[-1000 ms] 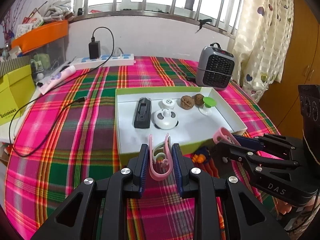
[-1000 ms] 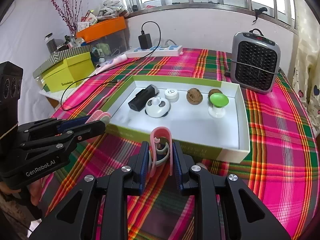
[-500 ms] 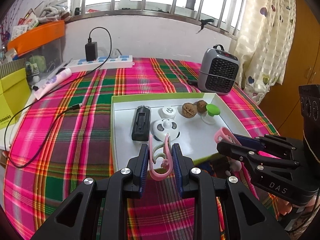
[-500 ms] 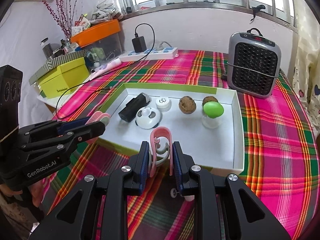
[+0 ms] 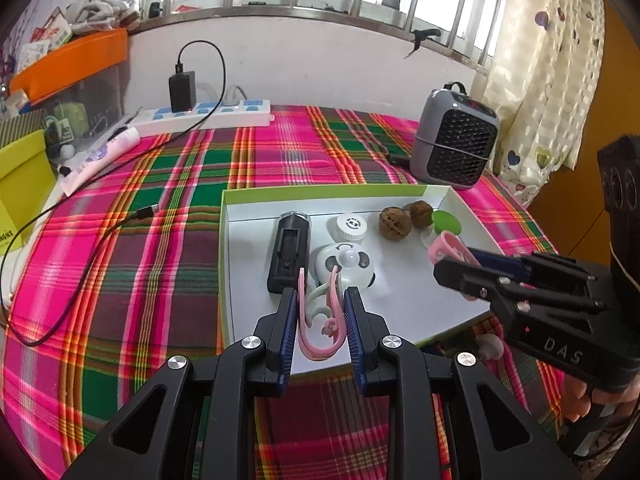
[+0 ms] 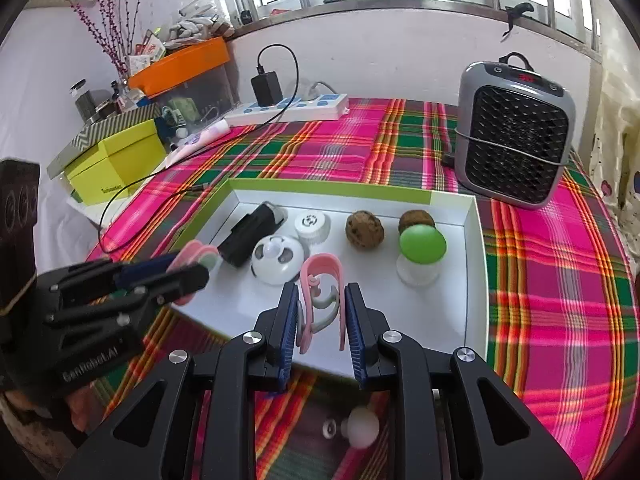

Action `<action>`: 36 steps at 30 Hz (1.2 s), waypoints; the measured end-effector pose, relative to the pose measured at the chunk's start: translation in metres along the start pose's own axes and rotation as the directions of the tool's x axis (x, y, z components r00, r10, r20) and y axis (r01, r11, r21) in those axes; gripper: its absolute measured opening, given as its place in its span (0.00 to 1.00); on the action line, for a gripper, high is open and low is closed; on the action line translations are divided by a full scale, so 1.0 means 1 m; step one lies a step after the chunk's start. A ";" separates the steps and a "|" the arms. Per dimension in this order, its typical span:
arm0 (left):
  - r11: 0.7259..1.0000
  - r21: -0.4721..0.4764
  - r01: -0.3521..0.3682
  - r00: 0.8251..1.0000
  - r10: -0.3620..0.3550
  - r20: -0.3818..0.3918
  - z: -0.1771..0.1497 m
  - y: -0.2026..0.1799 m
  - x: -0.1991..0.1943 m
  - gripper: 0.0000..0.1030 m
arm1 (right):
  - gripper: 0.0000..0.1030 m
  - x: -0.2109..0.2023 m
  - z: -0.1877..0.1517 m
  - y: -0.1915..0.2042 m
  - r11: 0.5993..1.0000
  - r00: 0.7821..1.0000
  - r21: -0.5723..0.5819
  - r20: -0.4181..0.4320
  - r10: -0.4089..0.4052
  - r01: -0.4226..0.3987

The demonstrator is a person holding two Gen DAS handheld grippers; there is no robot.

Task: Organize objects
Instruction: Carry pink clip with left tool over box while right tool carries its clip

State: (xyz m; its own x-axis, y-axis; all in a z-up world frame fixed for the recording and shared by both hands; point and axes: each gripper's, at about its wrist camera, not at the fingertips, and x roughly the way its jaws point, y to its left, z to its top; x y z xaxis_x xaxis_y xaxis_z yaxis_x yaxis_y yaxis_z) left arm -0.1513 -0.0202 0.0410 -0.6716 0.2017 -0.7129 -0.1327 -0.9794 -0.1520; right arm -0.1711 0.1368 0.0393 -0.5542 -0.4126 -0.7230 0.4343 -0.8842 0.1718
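A white tray with a green rim (image 5: 320, 190) (image 6: 328, 188) lies on the plaid tablecloth. It holds a black device (image 5: 288, 252), a white panda-face case (image 5: 346, 266), a white cap (image 5: 347, 228), two walnuts (image 5: 395, 223) and a green-topped mushroom toy (image 6: 422, 248). My left gripper (image 5: 320, 308) is shut on a pink clip (image 5: 320, 320) above the tray's near edge. My right gripper (image 6: 322, 304) is shut on another pink clip (image 6: 322, 280) above the tray.
A grey heater (image 6: 516, 140) stands behind the tray at the right. A white power strip (image 5: 208, 114) with a black charger and cable lies at the back. A yellow box (image 6: 116, 164) sits at the left. A small white knob toy (image 6: 362, 426) lies on the cloth under my right gripper.
Both grippers have moved forward with their pink clips, from in front of the tray to over its near edge. The grips have not changed.
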 end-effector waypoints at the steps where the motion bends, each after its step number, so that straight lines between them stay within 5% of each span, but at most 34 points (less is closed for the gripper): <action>1: 1.000 0.000 -0.002 1.000 0.001 -0.003 0.001 0.000 0.002 0.21 | 0.24 0.003 0.002 -0.001 1.000 1.000 0.000 -0.003 0.002 -0.002; 36: 0.999 0.023 -0.048 0.997 0.050 -0.052 0.019 0.005 0.038 0.21 | 0.24 0.052 0.018 -0.008 0.999 0.996 -0.017 -0.088 0.027 -0.029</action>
State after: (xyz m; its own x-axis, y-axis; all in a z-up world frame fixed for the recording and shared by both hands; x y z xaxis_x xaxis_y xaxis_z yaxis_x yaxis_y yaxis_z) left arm -0.1913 -0.0174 0.0262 -0.6383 0.1530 -0.7544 -0.1165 -0.9880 -0.1018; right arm -0.2162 0.1186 0.0126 -0.4777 -0.4159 -0.7739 0.4619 -0.8682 0.1814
